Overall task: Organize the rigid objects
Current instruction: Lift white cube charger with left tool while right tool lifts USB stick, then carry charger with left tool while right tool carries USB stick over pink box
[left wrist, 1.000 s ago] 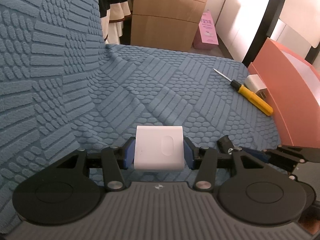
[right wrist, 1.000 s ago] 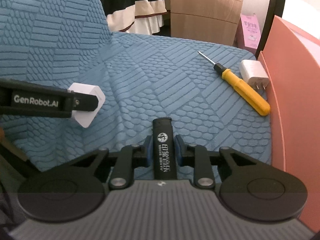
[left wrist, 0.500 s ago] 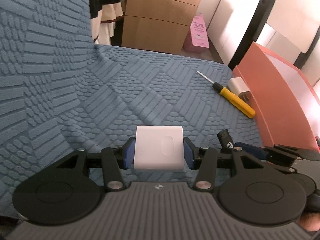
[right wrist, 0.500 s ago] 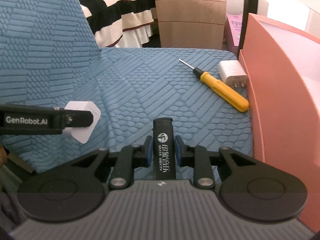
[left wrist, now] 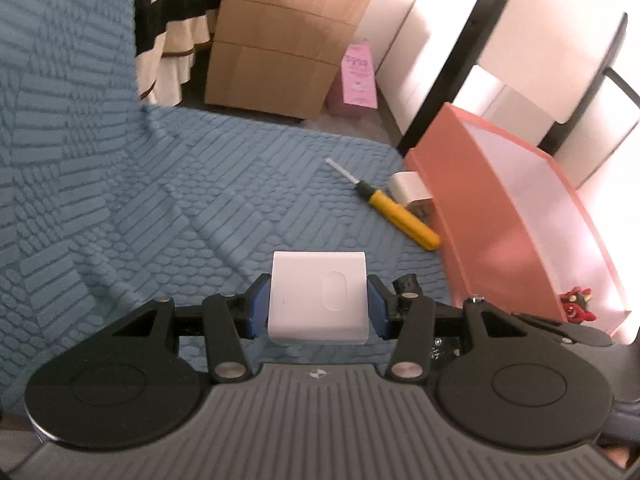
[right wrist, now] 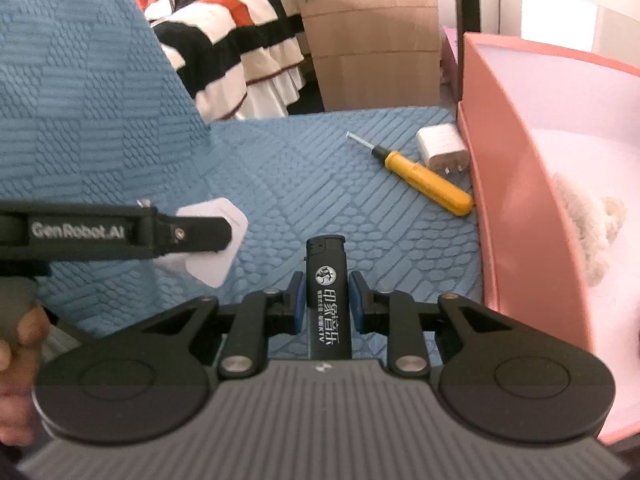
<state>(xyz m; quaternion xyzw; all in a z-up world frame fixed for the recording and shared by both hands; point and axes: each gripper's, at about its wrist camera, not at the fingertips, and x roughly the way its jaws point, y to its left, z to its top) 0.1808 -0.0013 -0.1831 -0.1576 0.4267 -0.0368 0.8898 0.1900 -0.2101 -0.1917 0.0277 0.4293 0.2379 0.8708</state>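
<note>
On the blue textured sofa seat (right wrist: 320,168), beside the pink box (right wrist: 520,200): yellow-handled screwdriver (right wrist: 424,182) and white plug charger (right wrist: 442,148), charger touching the box wall. Inside the box, something fluffy and beige (right wrist: 588,220), plus a small red figure (left wrist: 576,303). Left tool (left wrist: 319,300) clamped on a white rectangular adapter (left wrist: 319,298), raised off the seat. Right tool (right wrist: 328,300) clenched on a black lighter (right wrist: 328,300), upright between blue pads.
</note>
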